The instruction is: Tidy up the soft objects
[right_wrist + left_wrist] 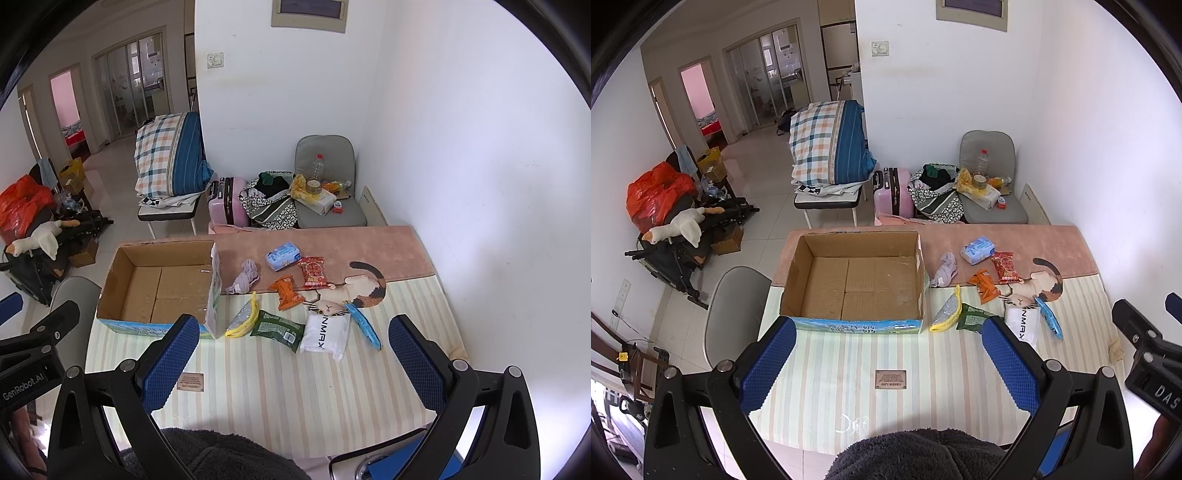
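Note:
An open, empty cardboard box stands on the left of the table. Right of it lie soft items: a lilac cloth, a blue tissue pack, a red snack bag, an orange bag, a yellow-edged pouch, a green packet, a white pack and a blue pouch. My left gripper and right gripper are open and empty, above the table's near part.
The table carries a striped mat with a cat picture, against a white wall on the right. Grey chairs stand left of the table and behind it. A pink suitcase and bedding stand beyond.

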A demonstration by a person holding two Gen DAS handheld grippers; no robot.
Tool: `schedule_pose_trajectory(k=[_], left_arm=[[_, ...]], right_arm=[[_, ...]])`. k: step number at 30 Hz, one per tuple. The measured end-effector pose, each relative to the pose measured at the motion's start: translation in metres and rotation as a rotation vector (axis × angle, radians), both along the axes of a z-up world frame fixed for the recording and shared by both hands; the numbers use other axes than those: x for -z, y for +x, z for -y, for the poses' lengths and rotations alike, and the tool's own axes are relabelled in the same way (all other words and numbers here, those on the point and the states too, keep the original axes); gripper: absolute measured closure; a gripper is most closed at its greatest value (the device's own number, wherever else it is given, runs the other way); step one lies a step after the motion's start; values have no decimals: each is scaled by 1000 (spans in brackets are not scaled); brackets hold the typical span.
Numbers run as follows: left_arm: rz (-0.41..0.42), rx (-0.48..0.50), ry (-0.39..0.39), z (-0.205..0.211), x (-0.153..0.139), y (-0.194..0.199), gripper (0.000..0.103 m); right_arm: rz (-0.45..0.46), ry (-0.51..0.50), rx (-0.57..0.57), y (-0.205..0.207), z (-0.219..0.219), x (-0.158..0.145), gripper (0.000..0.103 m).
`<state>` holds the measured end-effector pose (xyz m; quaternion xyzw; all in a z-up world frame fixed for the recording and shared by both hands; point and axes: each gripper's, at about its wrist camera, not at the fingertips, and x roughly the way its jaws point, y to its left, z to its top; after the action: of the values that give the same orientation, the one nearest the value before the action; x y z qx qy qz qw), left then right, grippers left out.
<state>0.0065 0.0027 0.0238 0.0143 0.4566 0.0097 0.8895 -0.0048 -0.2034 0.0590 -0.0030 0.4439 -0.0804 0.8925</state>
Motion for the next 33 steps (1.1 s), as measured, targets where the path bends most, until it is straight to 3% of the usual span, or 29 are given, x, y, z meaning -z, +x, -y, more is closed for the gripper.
schedule_pose_trajectory(k=[6,10,14,17,20,23,26,33], left_arm=[[-23,18,47,24,25,52,0],[-139,78,71,56,73,105,0],[-273,151,87,94,131,145,0],[-433,205,66,126,186,175,4],[-542,202,59,149,233,194,12],[-665,146,16,159,279,209,19],[-812,75,-98,164,322,220,21],[-979,-115,-279,170,386,241,21]], right_arm=[[-29,43,88,28,46,16,0],[-97,33,135,59,88,55,0],[-255,43,176,105,138,119,0],[-378,93,214,131,174,184,0],[-488,135,222,157,198,257,0],[-615,192,230,183,211,329,0],[-730,284,273,200,218,393,0],[-823,407,254,213,201,469,3]])
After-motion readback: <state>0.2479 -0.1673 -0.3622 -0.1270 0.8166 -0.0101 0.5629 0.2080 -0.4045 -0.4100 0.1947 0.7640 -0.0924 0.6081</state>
